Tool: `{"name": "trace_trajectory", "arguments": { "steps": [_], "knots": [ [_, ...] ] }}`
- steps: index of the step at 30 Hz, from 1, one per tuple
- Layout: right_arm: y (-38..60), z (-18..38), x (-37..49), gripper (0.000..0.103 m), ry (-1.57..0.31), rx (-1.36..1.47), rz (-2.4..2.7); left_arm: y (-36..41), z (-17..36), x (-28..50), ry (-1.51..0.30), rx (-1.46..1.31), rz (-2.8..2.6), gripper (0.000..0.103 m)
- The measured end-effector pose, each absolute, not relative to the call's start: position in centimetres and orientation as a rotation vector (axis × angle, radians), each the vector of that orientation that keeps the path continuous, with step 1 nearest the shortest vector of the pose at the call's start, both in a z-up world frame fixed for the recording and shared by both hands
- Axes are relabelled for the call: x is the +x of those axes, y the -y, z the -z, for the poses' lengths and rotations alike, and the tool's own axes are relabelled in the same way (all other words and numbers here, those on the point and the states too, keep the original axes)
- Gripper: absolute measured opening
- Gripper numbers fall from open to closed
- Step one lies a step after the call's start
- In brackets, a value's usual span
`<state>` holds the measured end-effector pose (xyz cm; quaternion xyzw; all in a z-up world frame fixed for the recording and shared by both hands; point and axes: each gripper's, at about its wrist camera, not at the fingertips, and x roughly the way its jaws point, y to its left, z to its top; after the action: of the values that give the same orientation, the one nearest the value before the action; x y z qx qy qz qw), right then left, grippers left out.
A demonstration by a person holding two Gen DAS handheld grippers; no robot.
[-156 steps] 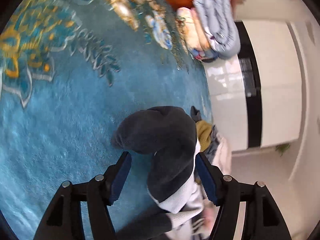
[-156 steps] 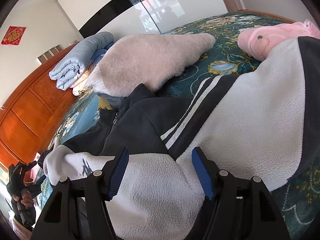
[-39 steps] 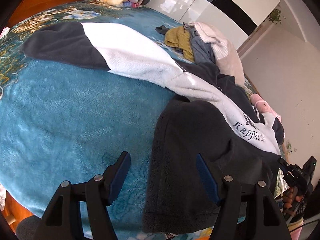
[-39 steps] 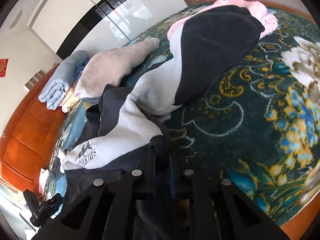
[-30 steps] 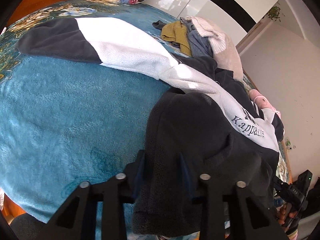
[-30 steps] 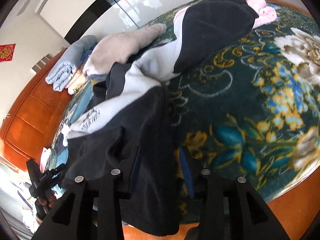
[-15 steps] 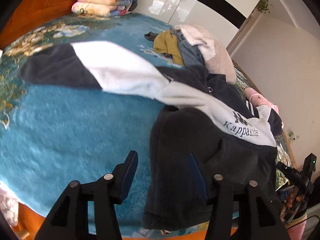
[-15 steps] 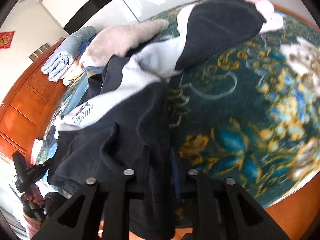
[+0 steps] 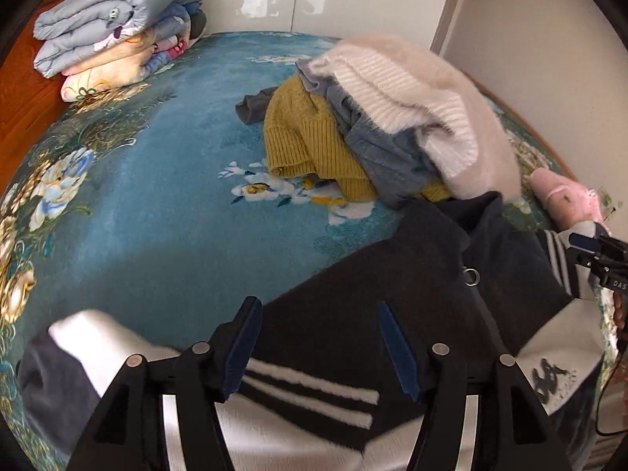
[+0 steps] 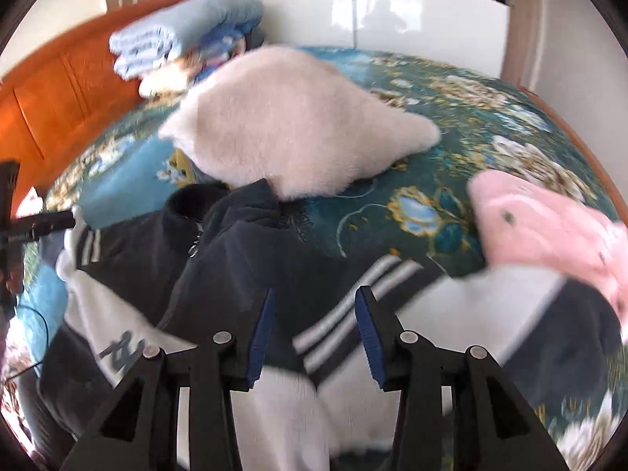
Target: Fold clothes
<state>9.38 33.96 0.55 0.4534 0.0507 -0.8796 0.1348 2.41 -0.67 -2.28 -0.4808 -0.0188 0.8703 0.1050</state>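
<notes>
1. Upper left of the left wrist view: a folded stack of pale blue and floral quilts (image 9: 117, 27) rests against the orange wooden headboard (image 9: 23, 90), on the bed's teal floral plush blanket (image 9: 157, 196).
2. Lower centre of that view: the left tongs (image 9: 318, 347) have just been opening and stand apart, blue pads clear of the cloth, over the striped shoulder of the navy-and-white fleece zip jacket (image 9: 392, 274). The jacket lies spread face up, collar towards the pile, one sleeve out to the lower left.
3. Upper right: an unsorted pile, a mustard knitted sweater (image 9: 302, 137) under a cream fluffy ribbed sweater (image 9: 412, 90).
4. Right wrist view, lower centre: the right tongs (image 10: 314, 329) have likewise been opening; they stand apart above the jacket's other striped shoulder, gripping nothing.
5. Far right: a pink fleece garment (image 10: 549, 227) beside the sleeve.
6. Progress, as I judge it: the jacket is only laid out; sleeves, body folds and the whole pile remain.
</notes>
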Motion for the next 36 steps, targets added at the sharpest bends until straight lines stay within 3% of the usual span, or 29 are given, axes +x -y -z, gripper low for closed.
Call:
{"name": "trace_trajectory", "arguments": {
  "steps": [3, 8, 12, 15, 18, 21, 22, 23, 24, 27, 32, 36],
  "knots": [
    [-33.2, 2.3, 5.6, 0.051, -0.220, 1.384, 2.490, -0.7, 5.1, -0.7, -0.042, -1.484, -2.496, 0.066],
    [-33.9, 4.9, 2.0, 0.051, -0.040, 1.398, 2.336, -2.1, 8.3, -2.3, -0.075, -1.519, -2.339, 0.068],
    [-33.2, 6.5, 1.8, 0.052, -0.106, 1.402, 2.246, -1.9, 8.5, -1.7, -0.083, -1.454, -2.305, 0.072],
    [-33.1, 6.8, 1.6, 0.052, -0.087, 1.380, 2.219, -1.2, 8.3, -1.0, -0.001, -1.425, -2.245, 0.070],
    [-32.7, 7.0, 2.2, 0.052, -0.111, 1.361, 2.180, -1.2, 8.4, -0.4, -0.038, -1.416, -2.252, 0.068],
    [-31.7, 7.1, 3.0, 0.052, -0.208, 1.363, 2.210, -1.9, 8.4, 0.2, -0.090, -1.414, -2.291, 0.051],
    [-31.3, 7.2, 3.2, 0.050, -0.236, 1.369, 2.226, -2.1, 8.3, 0.4, -0.097, -1.415, -2.304, 0.033],
    [-30.8, 7.2, 3.4, 0.040, -0.261, 1.382, 2.240, -2.3, 8.1, 0.7, -0.103, -1.417, -2.324, 0.023],
    [-30.3, 7.2, 3.8, 0.030, -0.289, 1.393, 2.252, -2.5, 8.0, 1.0, -0.109, -1.419, -2.344, 0.022],
    [-28.7, 6.9, 4.6, 0.016, -0.359, 1.422, 2.308, -3.7, 7.1, 2.7, -0.224, -1.361, -2.431, 0.018],
    [-28.4, 2.9, 7.4, 0.013, -0.361, 1.266, 2.446, -3.7, 1.2, 7.0, -0.303, -1.048, -2.646, 0.017],
    [-29.9, -3.2, 10.0, 0.013, -0.327, 0.975, 2.632, -2.8, -4.3, 9.0, -0.366, -0.758, -2.792, 0.017]
  ]
}}
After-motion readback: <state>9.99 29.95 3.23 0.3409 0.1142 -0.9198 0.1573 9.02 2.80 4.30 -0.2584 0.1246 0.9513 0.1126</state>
